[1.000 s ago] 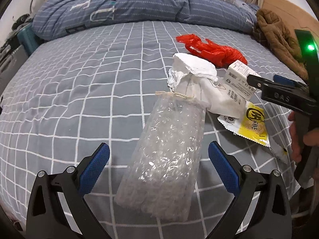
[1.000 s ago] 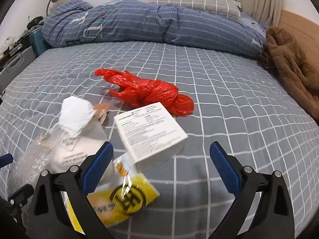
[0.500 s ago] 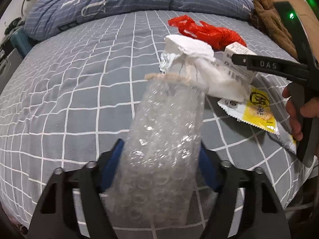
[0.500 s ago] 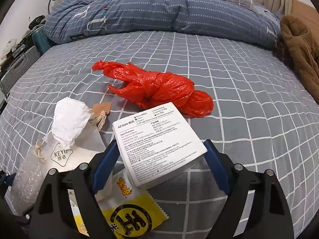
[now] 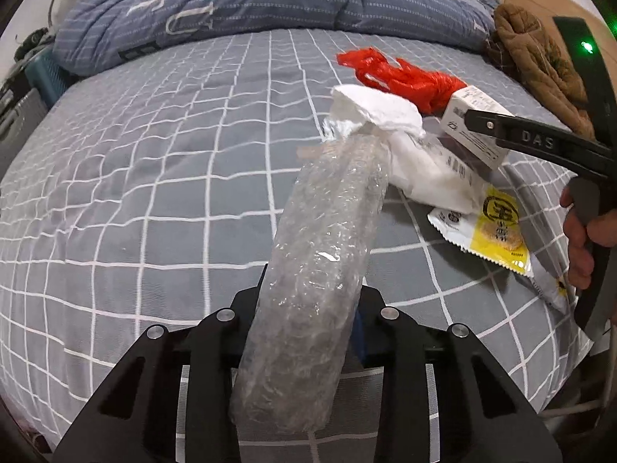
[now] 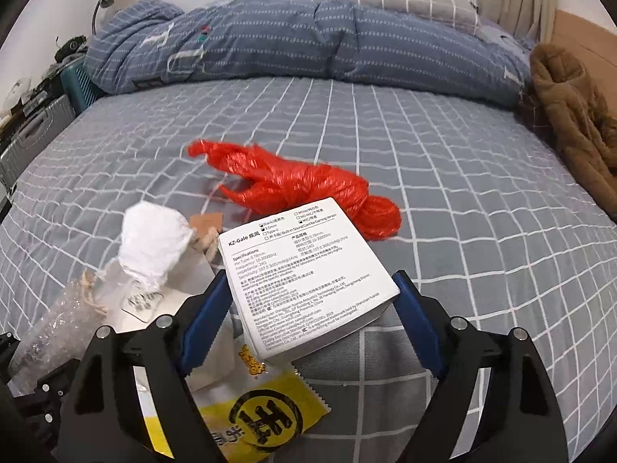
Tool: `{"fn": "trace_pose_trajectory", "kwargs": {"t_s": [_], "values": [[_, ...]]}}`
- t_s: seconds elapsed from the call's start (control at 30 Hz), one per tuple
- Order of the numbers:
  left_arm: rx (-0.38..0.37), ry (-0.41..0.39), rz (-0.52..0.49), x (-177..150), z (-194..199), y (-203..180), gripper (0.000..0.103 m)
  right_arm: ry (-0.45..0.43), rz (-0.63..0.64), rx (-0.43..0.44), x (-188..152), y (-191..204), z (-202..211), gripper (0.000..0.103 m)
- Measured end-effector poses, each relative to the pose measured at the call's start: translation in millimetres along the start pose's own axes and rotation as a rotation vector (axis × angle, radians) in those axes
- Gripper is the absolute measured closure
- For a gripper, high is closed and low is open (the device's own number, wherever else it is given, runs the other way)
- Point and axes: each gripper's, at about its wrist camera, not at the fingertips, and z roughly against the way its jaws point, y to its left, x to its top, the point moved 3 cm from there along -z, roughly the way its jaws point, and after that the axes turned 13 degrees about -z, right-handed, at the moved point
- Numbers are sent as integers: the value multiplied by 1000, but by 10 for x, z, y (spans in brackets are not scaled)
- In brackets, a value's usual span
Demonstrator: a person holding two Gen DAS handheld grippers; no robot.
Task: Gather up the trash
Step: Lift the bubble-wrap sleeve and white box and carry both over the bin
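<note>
- In the left wrist view, a grey bedsheet (image 5: 154, 162) with a white grid fills the frame, and a rumpled blue duvet (image 5: 270, 4) lies along the upper edge.
- At lower centre, the left gripper (image 5: 308, 308) is pinched onto a long roll of bubble wrap (image 5: 324, 239); the roll rises from between the black fingers and leans toward the upper right.
- Just beyond the roll's far end, a crumpled white tissue (image 5: 380, 110) sits on top of a white pouch (image 5: 432, 169).
- Further up, a knotted red plastic bag (image 5: 405, 77) lies on the sheet.
- To the right, a yellow snack wrapper (image 5: 497, 227) lies flat beside the pouch, and a brown jacket (image 5: 540, 61) is heaped in the upper right corner.
- In the right wrist view, the right gripper (image 6: 308, 312) at lower centre is clamped on a white printed box (image 6: 304, 281), blue pads against both of its sides, with the box tilted above the snack wrapper.
- In the same view, the red bag is just behind the box at mid-frame, and the tissue and pouch are to its left.
</note>
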Motion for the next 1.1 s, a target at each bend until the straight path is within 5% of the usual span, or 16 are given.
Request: {"fn": "trace_pose_trajectory", "kwargs": {"t_s": [1.1], "values": [[9,-167,43,-96,926,75,70,-163,-16,-30,-249,220,1422,23]]}}
